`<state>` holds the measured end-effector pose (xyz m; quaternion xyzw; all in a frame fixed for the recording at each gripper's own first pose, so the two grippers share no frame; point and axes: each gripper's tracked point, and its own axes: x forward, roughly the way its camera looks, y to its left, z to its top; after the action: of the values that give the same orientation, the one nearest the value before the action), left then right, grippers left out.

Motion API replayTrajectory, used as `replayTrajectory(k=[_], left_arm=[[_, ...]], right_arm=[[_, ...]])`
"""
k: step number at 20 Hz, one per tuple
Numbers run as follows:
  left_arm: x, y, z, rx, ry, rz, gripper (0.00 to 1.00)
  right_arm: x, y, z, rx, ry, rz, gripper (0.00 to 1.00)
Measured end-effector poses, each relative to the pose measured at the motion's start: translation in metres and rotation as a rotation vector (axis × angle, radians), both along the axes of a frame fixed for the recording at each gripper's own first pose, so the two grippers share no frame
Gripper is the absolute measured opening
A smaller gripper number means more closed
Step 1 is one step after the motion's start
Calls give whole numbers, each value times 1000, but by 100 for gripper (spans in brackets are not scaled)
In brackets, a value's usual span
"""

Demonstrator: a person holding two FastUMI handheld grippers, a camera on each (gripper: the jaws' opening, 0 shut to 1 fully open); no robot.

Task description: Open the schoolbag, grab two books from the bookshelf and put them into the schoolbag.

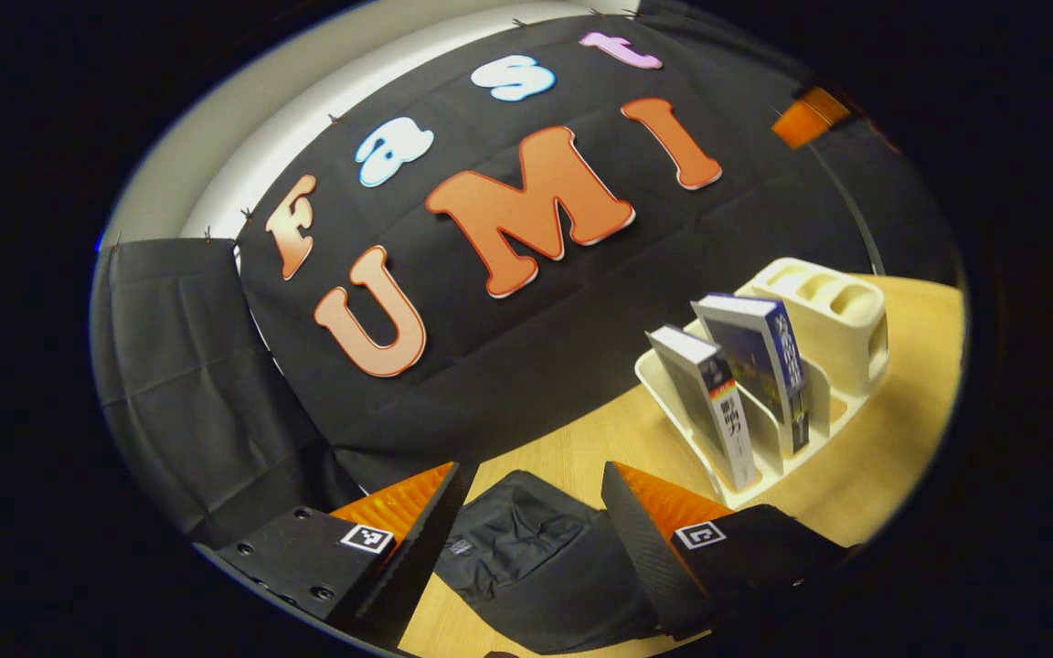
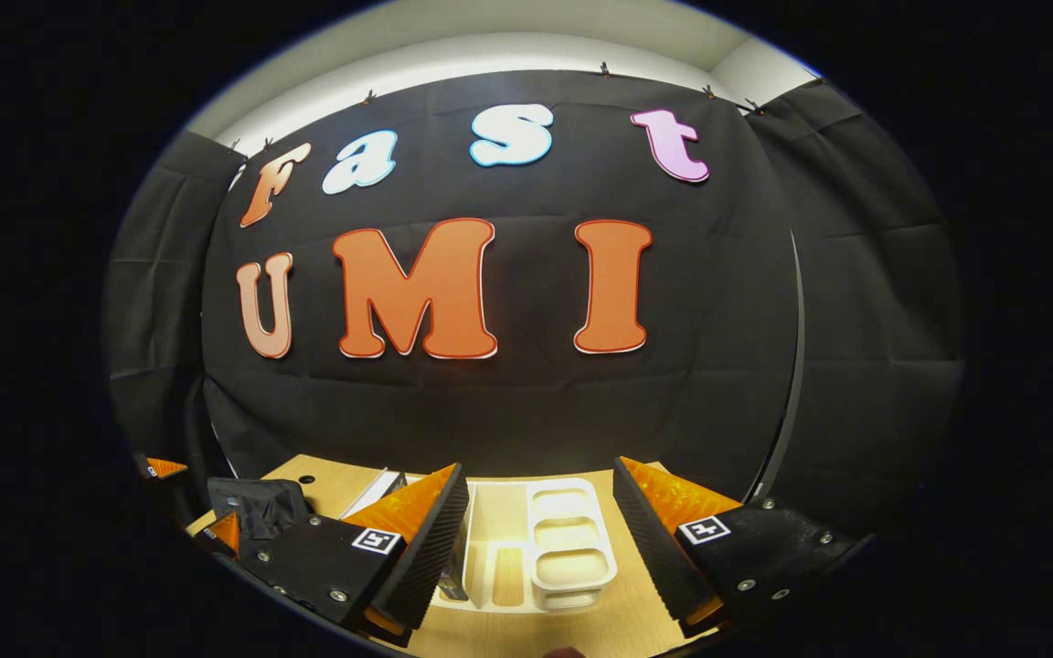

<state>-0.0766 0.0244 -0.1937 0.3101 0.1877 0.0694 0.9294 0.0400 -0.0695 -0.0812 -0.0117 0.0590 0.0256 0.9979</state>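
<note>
**Both tongs open, hovering: bag and books untouched**

Left tongs [image 1: 531,521] are spread wide with nothing between the fingers, hanging above the black schoolbag [image 1: 536,567], which lies slumped on the wooden surface [image 1: 892,439]. Lining up there makes sense if the bag gets opened first; I can't tell whether it's zipped.

Right tongs [image 2: 540,530] are also wide apart and empty, aimed down at the white bookshelf [image 2: 572,548], likely staged for the book grab. In the right gripper view the schoolbag [image 2: 257,507] sits off to the left of the shelf.

In the left gripper view two books [image 1: 741,384] stand leaning in the bookshelf [image 1: 833,311] slots, spines out, just beside each other. The dividers hold them upright, so the tops are free to pinch. Shelf and bag are near each other.
</note>
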Motion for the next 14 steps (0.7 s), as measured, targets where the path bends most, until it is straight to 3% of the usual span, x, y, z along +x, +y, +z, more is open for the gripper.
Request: replayTrajectory(k=[14], left_arm=[[-78,17,-146,312,382,-29,96]], right_arm=[[21,3,-45,-26,82,48,94]])
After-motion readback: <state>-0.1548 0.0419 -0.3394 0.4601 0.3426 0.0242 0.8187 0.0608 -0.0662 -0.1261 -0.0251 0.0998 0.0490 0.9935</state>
